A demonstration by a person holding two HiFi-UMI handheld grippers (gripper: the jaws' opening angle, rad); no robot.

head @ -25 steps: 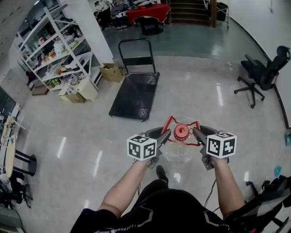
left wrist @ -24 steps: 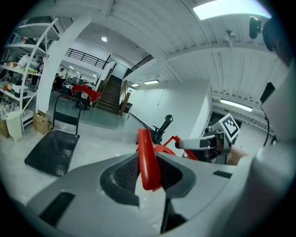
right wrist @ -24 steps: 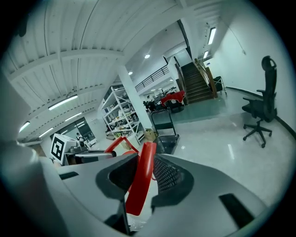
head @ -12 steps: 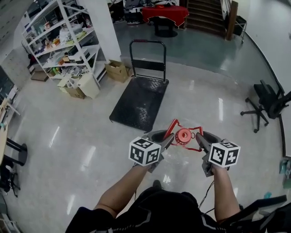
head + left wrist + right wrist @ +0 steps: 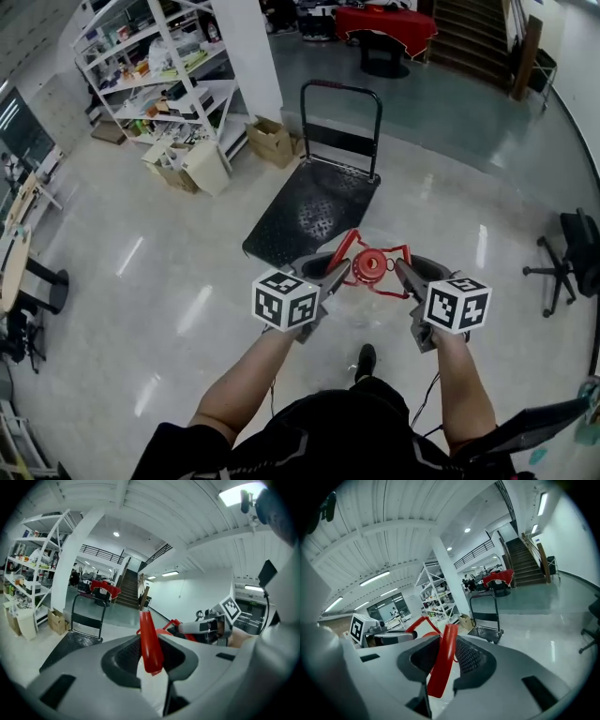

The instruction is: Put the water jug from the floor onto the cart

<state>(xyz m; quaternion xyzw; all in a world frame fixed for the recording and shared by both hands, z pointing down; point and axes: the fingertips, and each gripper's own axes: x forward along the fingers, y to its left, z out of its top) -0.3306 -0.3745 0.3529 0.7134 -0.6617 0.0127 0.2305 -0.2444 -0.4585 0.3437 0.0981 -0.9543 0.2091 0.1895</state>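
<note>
- The left gripper [image 5: 337, 275] grips the water jug from its left side. Its jaws are clamped on a red strap [image 5: 149, 641] of the jug's handle, which stands nearly upright between the pads.
- The water jug [image 5: 371, 267] hangs between the two grippers with its red cap up. Its clear body is hard to make out below the cap, and it looks to be off the floor, carried in front of the person.
- The right gripper [image 5: 403, 272] mirrors this from the jug's right side, with its jaws closed on a second red strap [image 5: 442, 667]. Both hands share the load, and neither has a free finger.
- The cart [image 5: 309, 211] lies ahead of the jug and slightly to its left. Its near edge sits just beyond the left gripper's tips, so the jug is not yet over the deck.
- The deck's long axis runs away from the person, with the push handle [image 5: 342, 89] upright at the far end. The near end is bare, so that is probably where the jug goes.
- The left hand is the nearer one to the cart. The coming move likely means carrying the jug forward and a little left, then lowering it level.
</note>
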